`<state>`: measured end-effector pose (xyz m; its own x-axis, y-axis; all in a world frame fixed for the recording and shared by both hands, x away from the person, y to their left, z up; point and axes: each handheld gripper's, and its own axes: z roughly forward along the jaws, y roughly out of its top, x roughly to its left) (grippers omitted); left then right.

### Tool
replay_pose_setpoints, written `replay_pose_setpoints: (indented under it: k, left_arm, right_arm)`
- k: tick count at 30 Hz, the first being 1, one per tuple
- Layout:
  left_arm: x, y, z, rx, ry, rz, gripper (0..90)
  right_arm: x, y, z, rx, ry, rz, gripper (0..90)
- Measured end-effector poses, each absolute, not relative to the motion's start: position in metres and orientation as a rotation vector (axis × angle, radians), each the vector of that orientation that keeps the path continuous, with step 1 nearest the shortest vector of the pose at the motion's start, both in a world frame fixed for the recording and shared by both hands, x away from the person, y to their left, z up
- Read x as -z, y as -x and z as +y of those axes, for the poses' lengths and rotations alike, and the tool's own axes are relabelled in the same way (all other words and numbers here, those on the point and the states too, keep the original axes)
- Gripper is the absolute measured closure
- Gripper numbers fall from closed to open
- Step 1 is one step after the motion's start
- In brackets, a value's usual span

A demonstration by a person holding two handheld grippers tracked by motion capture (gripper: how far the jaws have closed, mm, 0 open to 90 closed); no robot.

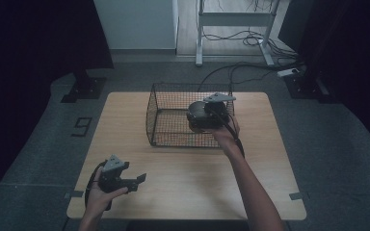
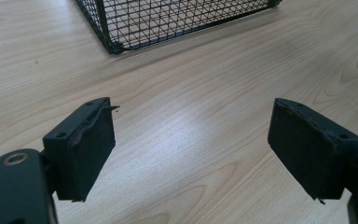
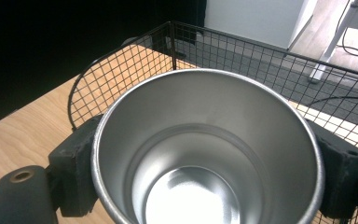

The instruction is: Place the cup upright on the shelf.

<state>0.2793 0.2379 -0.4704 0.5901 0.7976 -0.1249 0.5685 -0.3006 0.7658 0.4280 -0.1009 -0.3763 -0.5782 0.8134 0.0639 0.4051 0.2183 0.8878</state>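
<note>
Left tool [image 2: 191, 154] nearest, low over bare worktop [image 2: 191, 93], jaws wide, nothing between. Right tool [image 3: 205, 177] clamps metal cup [image 3: 207, 154] by its sides, above wire basket [image 1: 173, 115]. Cup: silver, shiny, mouth open, empty.

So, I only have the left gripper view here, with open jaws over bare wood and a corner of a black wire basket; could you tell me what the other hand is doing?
Observer: The right gripper holds a shiny round metal cup, jaws clamped on its sides.
Operator: Thank you, and where is the cup?
Observer: At the black wire mesh basket; the high view puts it at the right end, though I cannot tell whether it is inside.
Operator: Is anything in the cup?
Observer: No, the right gripper view looks straight in at a bare bottom.
</note>
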Motion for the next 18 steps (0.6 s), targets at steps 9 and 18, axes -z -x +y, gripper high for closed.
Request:
replay_pose_setpoints:
  k: [9,18]
  left_arm:
    - [0.471,-0.280,0.239,-0.354,-2.001,1.088,15.1]
    - [0.471,-0.280,0.241,-0.351,-1.995,1.093,15.1]
  right_arm:
    - [0.380,-0.451,-0.099,-1.302,-1.145,2.093,13.6]
    - [0.391,-0.476,-0.097,-1.282,-1.174,2.112,13.6]
